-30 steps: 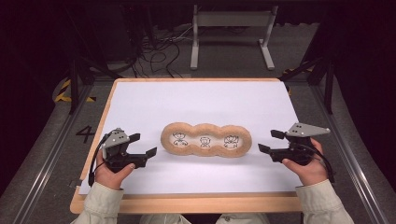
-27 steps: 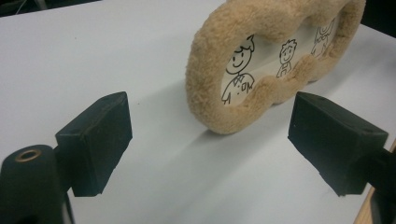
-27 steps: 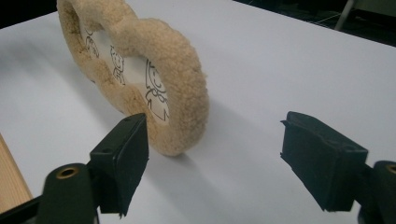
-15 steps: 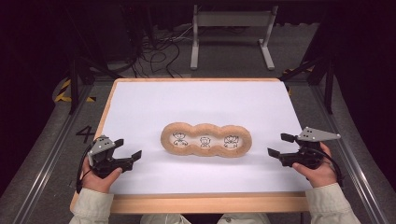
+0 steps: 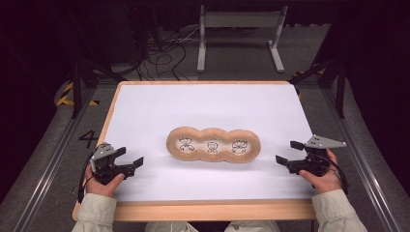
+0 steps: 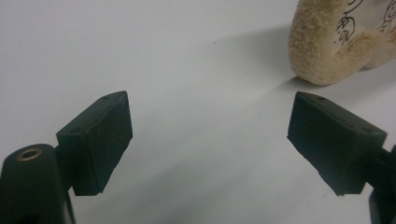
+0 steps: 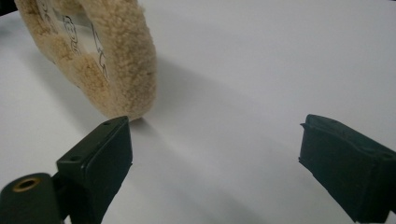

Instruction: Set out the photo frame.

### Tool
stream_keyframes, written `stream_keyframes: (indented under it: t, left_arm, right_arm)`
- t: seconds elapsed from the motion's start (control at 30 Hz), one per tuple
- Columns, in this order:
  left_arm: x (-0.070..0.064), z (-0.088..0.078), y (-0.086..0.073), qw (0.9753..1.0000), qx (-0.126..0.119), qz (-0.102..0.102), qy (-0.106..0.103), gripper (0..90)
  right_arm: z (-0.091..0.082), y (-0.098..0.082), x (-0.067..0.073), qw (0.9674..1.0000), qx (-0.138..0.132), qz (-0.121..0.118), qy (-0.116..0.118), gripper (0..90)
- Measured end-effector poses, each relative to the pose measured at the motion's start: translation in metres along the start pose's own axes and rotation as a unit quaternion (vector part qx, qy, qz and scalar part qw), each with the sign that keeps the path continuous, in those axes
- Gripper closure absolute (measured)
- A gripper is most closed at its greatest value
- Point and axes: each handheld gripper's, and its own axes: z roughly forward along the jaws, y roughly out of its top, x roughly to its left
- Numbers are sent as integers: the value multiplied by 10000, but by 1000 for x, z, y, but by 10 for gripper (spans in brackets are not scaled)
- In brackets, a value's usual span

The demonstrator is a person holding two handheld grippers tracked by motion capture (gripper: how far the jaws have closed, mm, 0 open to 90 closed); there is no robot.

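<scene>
A tan fuzzy three-lobed ring [image 5: 213, 145], with a small cartoon drawing in each of its three white hollows, lies in the middle of the white table top [image 5: 203, 106]. My left gripper [image 5: 129, 159] hovers open near the front left, its jaws pointing right toward the ring. My right gripper [image 5: 289, 152] stands open at the front right, jaws pointing left at the ring's right end. In the left gripper view, the ring [image 6: 327, 42] sits ahead at upper right, beyond the open left gripper [image 6: 210, 135]. In the right gripper view the ring [image 7: 107, 56] is close at upper left, ahead of the open right gripper [image 7: 215, 158].
The table has a wooden rim [image 5: 193, 210] along the front. Behind it on the dark floor lie cables [image 5: 169, 53] and a white metal stand [image 5: 239, 34]. Yellow-black tape [image 5: 67, 96] marks the floor at left.
Both hands have drawn back toward the front edge and outward, away from the ring. The left gripper moved left and down; the right moved right.
</scene>
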Motion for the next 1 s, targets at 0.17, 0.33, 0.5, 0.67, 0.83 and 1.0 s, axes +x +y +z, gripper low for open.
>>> stream_keyframes:
  t: [0.17,0.33,0.5,0.67,0.83,1.0]
  left_arm:
    - [1,2,-3,9999,-14,103,66,142]
    - [-2,6,-4,9999,27,121,32,140]
    - [-4,9,-4,9996,130,229,48,139]
    - [-4,9,-4,9996,147,241,55,137]
    - [-5,9,-5,9990,283,300,143,142]
    - [-5,9,-4,9991,244,287,175,142]
  right_arm:
    - [12,-10,0,9997,253,-3,9,99]
    - [18,-12,4,9995,299,-15,-19,99]
    - [23,-13,4,9990,435,-49,-58,99]
    - [26,-13,5,9985,537,-2,-130,104]
    - [26,-13,6,9971,710,-23,-277,133]
    - [25,-13,4,9972,698,-1,-270,134]
